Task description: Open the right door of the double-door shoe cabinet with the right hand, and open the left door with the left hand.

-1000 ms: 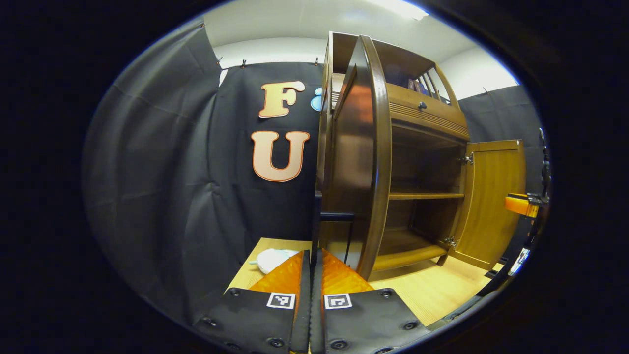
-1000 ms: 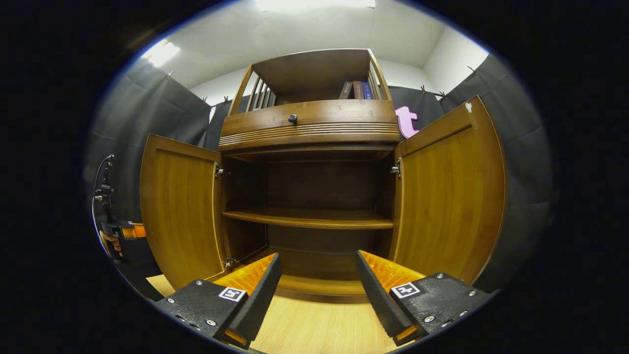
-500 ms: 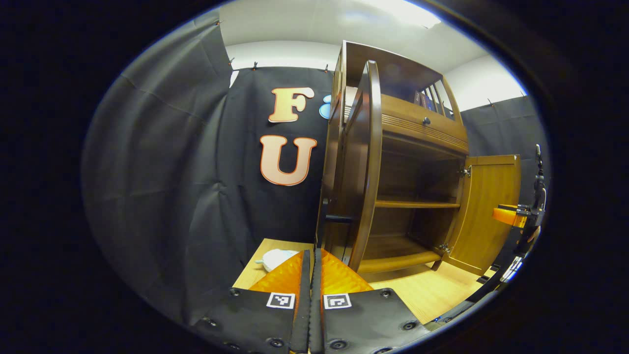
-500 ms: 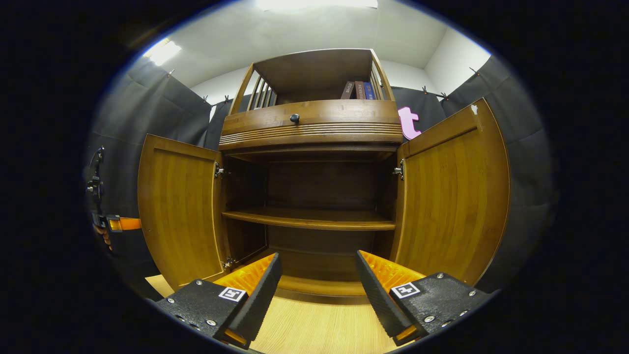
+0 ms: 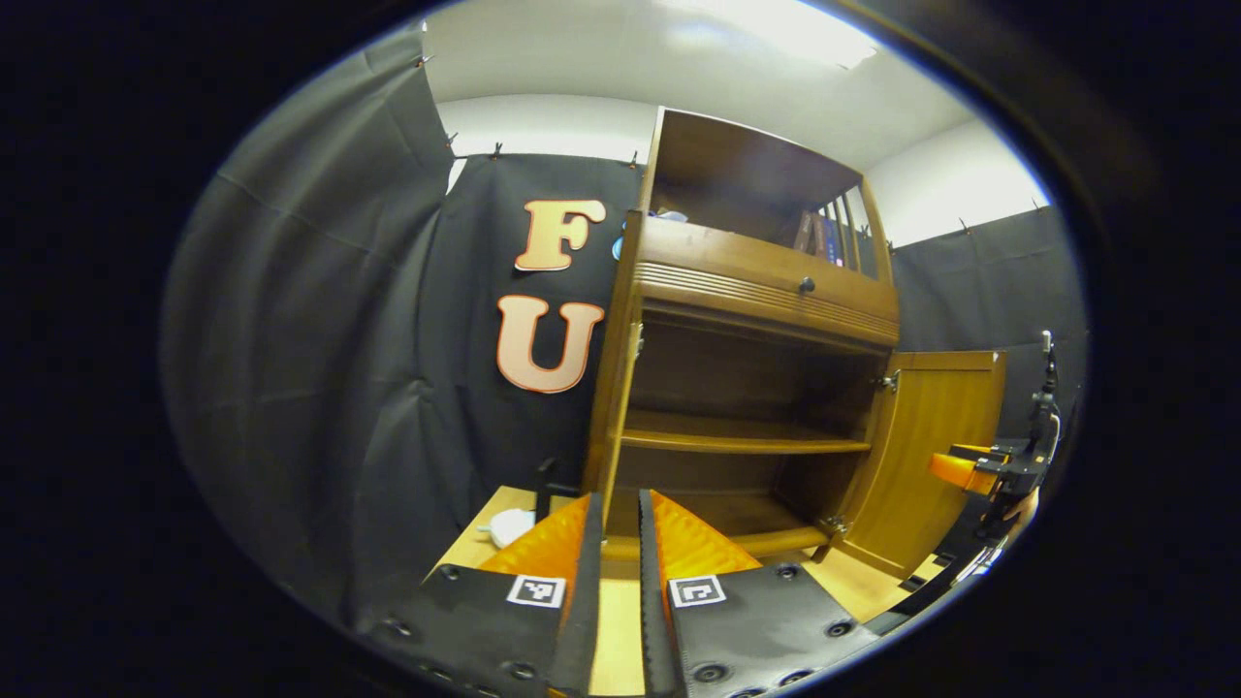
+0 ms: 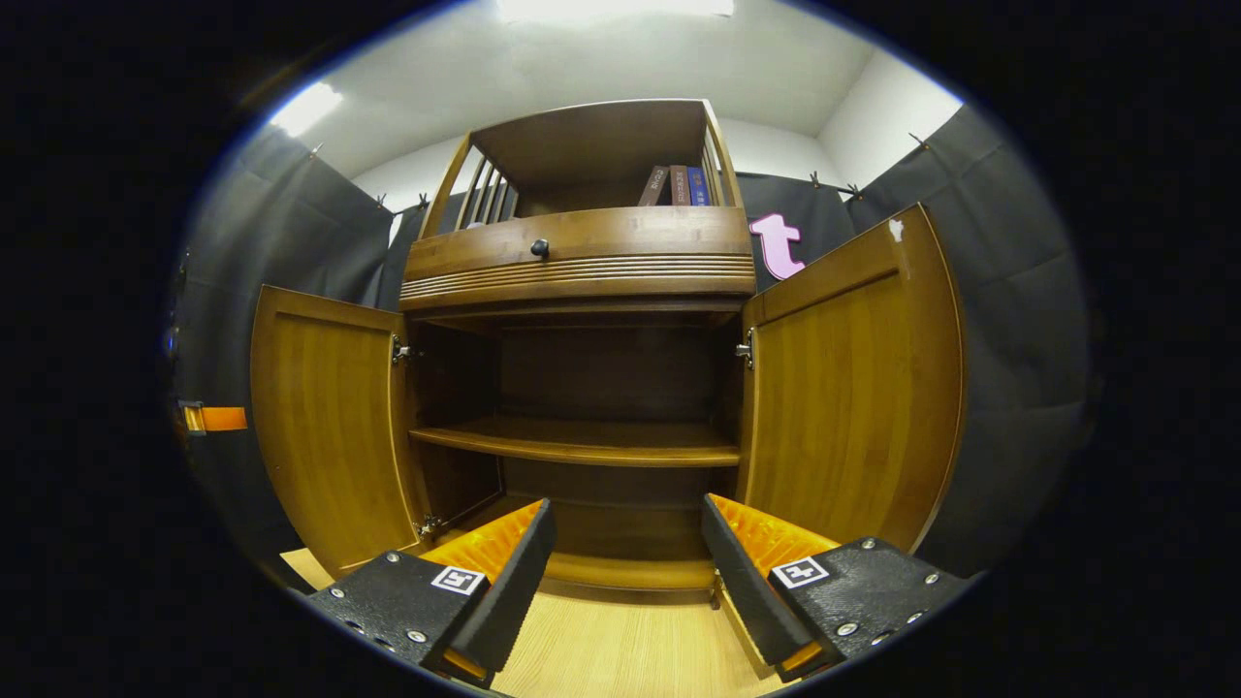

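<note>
Both doors of the shoe cabinet [image 6: 582, 388] stand swung wide: left door [image 6: 325, 427], right door [image 6: 853, 397]; right gripper [image 6: 625, 543] jaws apart, holding nothing; left gripper [image 5: 620, 543] jaws nearly together, empty, beside the left door's edge; risk: a careless withdrawal could knock that door partly closed.

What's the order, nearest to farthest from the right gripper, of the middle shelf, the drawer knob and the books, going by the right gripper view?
From the right gripper:
1. Middle shelf, straight ahead inside the cabinet.
2. Drawer knob, higher, left of centre.
3. Books, top right, set back.
</note>
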Available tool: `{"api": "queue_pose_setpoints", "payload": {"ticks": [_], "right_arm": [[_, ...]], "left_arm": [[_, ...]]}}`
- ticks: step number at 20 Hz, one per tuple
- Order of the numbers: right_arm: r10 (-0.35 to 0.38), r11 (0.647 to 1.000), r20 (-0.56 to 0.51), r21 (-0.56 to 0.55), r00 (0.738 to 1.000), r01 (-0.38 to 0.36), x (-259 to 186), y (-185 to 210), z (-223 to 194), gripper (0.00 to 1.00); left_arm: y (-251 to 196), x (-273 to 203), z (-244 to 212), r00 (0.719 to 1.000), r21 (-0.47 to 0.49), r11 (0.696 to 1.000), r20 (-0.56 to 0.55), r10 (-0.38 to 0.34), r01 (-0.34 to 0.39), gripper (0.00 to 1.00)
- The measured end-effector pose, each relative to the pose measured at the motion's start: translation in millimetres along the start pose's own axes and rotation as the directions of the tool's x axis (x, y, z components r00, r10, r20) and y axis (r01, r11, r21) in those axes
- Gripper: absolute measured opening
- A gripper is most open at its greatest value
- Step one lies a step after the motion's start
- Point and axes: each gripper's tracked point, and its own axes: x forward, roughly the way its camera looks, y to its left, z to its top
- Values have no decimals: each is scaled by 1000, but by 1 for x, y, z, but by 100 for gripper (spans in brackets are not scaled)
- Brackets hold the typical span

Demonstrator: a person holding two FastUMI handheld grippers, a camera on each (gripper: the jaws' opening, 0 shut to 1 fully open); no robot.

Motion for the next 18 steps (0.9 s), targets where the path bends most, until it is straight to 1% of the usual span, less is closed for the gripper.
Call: {"api": "queue_pose_setpoints", "payload": {"ticks": [2, 5, 9, 11, 13, 16, 17, 18], "right_arm": [[-3, 1000, 6, -4, 1000, 4, 0, -6, 8, 92], [-8, 1000, 14, -18, 1000, 9, 0, -14, 19, 92], [-6, 1000, 25, -14, 1000, 7, 0, -23, 32, 92], [-9, 1000, 36, -17, 999, 9, -2, -27, 39, 92], [-18, 999, 51, -26, 999, 19, -4, -32, 48, 92], [-34, 999, 73, -26, 997, 36, -8, -43, 57, 92], [-38, 999, 78, -23, 996, 40, -10, -46, 59, 98], [-41, 999, 82, -19, 996, 43, -11, -48, 60, 98]], "left_arm": [[-10, 2, 10, 999, 38, 999, 26, 21, -22, 34], [-35, 8, 28, 998, 79, 997, 64, 23, -28, 42], [-68, 23, 41, 997, 80, 997, 72, 1, -7, 69], [-78, 32, 47, 997, 93, 996, 75, 8, -15, 82], [-87, 41, 50, 997, 109, 994, 77, 12, -20, 87], [-90, 51, 50, 996, 125, 991, 78, 42, -52, 96], [-91, 53, 51, 995, 134, 989, 83, 54, -65, 99], [-90, 55, 50, 995, 141, 987, 80, 63, -74, 99]]}}
